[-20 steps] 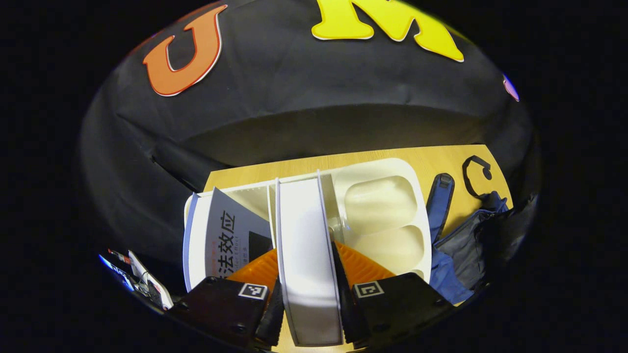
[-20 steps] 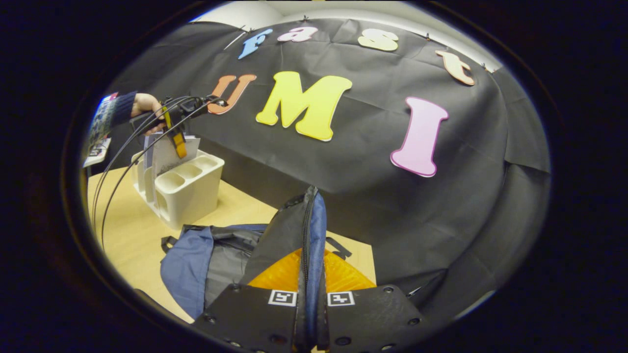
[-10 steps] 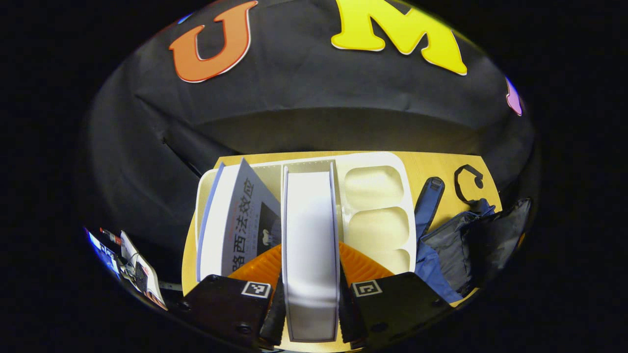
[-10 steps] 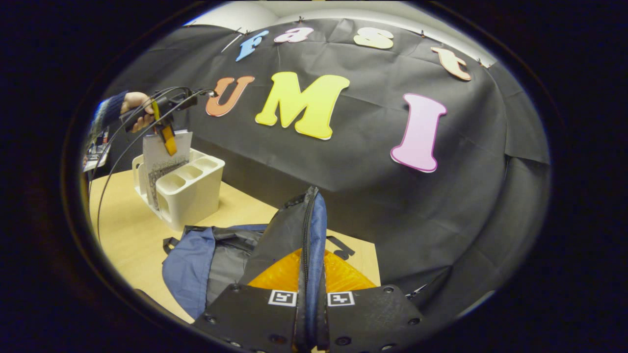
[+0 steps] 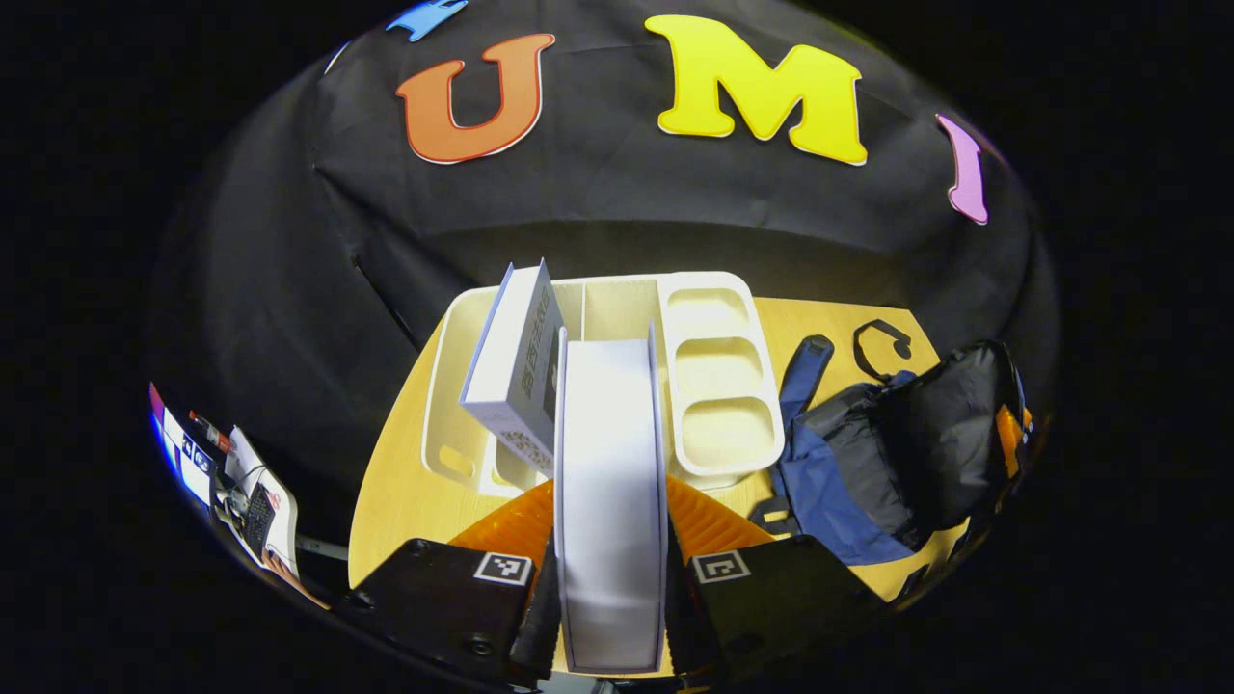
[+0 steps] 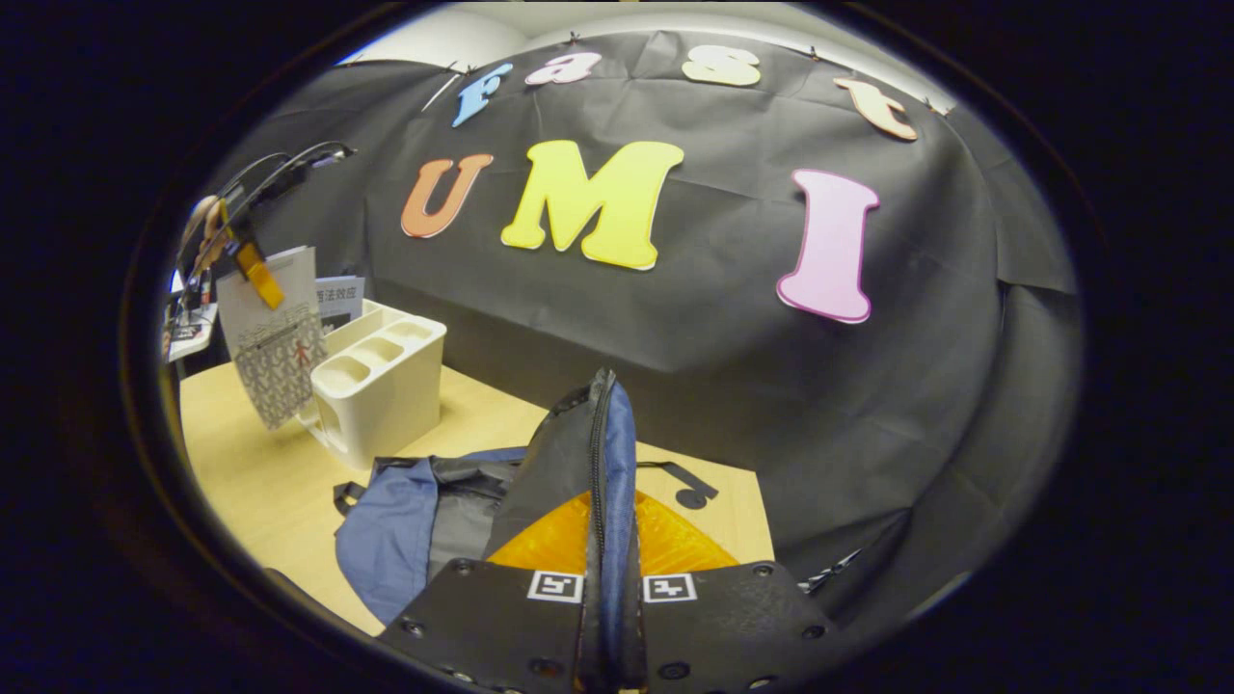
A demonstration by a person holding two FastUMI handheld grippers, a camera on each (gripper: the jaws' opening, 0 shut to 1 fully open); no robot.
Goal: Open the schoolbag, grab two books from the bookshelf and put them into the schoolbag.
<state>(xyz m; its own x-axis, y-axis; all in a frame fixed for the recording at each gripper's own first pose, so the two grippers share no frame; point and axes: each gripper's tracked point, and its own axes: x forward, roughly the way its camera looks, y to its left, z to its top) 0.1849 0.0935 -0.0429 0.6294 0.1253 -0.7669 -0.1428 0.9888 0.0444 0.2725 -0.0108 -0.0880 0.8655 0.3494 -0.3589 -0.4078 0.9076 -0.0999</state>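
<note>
Left claw [image 5: 609, 617] grips book [image 5: 609, 482] above bookshelf [image 5: 718, 386].

black tool [image 6: 609, 631], square markers, screws

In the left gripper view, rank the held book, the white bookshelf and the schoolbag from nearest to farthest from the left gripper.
1. Held book: clamped in the left gripper.
2. Bookshelf: just ahead on the table.
3. Schoolbag: off right, beyond the shelf's near end.
</note>
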